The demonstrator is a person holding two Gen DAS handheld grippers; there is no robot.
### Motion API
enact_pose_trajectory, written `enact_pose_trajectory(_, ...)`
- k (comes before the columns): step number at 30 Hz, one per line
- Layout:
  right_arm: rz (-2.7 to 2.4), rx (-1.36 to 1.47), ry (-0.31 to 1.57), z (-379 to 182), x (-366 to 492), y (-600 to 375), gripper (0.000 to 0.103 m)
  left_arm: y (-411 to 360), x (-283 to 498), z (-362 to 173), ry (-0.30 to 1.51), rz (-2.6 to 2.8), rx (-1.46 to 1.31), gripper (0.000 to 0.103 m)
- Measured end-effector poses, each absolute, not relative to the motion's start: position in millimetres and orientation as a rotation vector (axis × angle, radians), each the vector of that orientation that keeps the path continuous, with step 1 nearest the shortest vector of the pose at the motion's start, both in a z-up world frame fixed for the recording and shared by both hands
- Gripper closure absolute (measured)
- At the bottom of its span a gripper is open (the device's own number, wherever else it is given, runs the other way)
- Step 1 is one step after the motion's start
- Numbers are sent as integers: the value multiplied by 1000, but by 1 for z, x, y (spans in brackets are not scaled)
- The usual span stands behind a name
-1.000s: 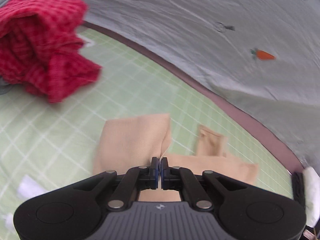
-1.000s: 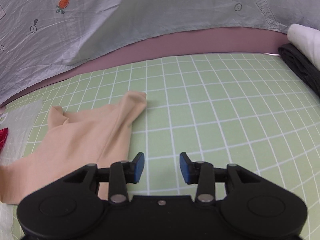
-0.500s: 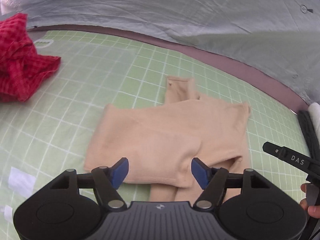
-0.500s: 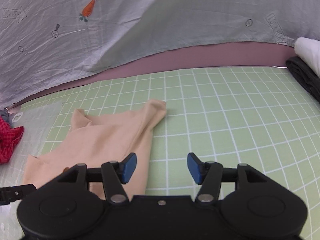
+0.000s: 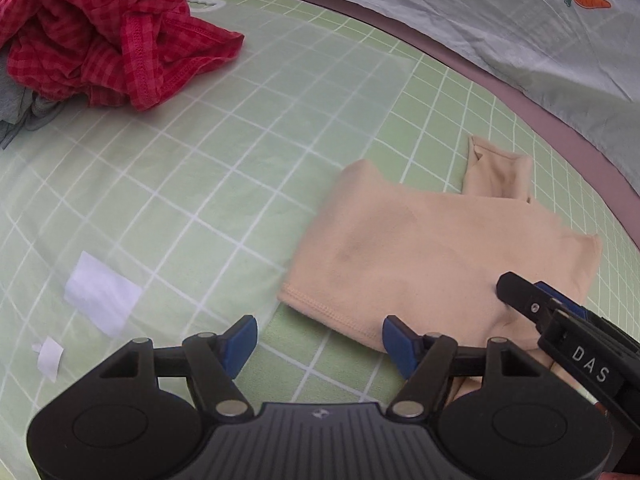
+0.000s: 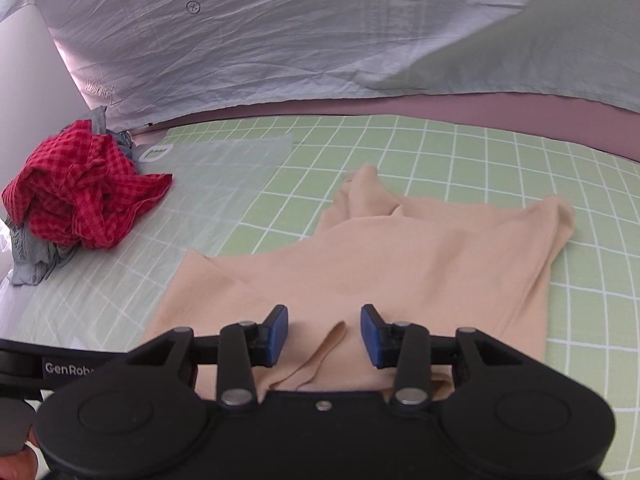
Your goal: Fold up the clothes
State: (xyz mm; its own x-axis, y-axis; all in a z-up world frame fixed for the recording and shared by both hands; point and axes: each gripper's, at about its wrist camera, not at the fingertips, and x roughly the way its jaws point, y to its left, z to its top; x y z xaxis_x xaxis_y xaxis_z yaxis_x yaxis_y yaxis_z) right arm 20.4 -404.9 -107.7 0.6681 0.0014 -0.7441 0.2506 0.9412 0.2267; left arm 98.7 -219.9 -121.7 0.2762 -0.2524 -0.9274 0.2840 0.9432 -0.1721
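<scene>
The beige garment lies partly folded on the green grid mat, filling the centre and lower middle of the right wrist view, its long axis running left to right across the frame. A loose beige strap or fold sits right between the blue pads, low in the frame. The right claw hangs over the near edge, jaws apart, nothing gripped, whether it touches the cloth I cannot tell. It looks the nearer one.

In the left wrist view the garment lies right of centre. The left claw is wide open, over bare mat at the hemmed corner, empty.

My read: the right claw takes the next pinch. The red checked garment waits crumpled at upper left, well apart.
</scene>
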Motion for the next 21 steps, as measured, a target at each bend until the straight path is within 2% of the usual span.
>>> enact_pose_trajectory(2,-128,320,850,-112,24,-400,60,-221,99,-123,1246,-365,34,33)
enact_pose_trajectory(3,-125,318,862,-113,26,-399,64,-221,98,-124,1249,-366,32,33)
enact_pose_trajectory(5,-123,316,872,-113,24,-398,92,-220,97,-122,1246,-372,30,33)
enact_pose_trajectory(6,-123,316,873,-113,23,-397,95,-220,96,-120,1241,-375,29,33)
enact_pose_trajectory(8,-131,325,864,-109,17,-397,98,-218,93,-116,1230,-380,26,33)
enact_pose_trajectory(21,-319,447,781,-77,-91,-374,99,-195,32,-82,1184,-471,55,33)
